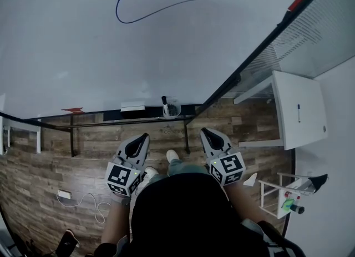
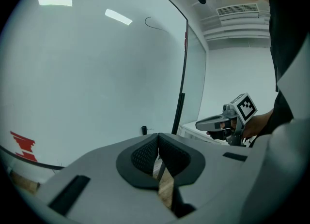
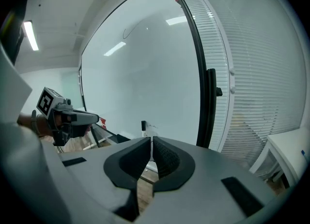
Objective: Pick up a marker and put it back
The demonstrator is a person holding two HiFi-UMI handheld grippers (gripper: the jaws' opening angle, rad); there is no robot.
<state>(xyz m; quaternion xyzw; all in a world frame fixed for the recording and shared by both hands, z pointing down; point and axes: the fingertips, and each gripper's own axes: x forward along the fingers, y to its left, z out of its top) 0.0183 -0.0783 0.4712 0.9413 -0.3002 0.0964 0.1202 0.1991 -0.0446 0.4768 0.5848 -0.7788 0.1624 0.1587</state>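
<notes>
A black-capped marker (image 1: 165, 105) stands upright in a clear holder (image 1: 172, 109) on the whiteboard's ledge, straight ahead of me. It also shows small in the left gripper view, marker (image 2: 144, 130), and just above the jaws in the right gripper view, marker (image 3: 143, 126). My left gripper (image 1: 146, 136) and right gripper (image 1: 203, 131) are held side by side over the wooden floor, short of the ledge and apart from the marker. Both point at the board. The left jaws (image 2: 158, 135) meet with nothing between them. The right jaws (image 3: 151, 140) leave only a thin slit, also empty.
A blue curved line (image 1: 150, 11) is drawn on the whiteboard (image 1: 83, 56). A white eraser block (image 1: 133, 107) lies on the ledge left of the holder. A black frame post (image 1: 249, 61) and blinds stand at the right, then a white table (image 1: 297, 109). A cable and power strip (image 1: 65, 195) lie on the floor.
</notes>
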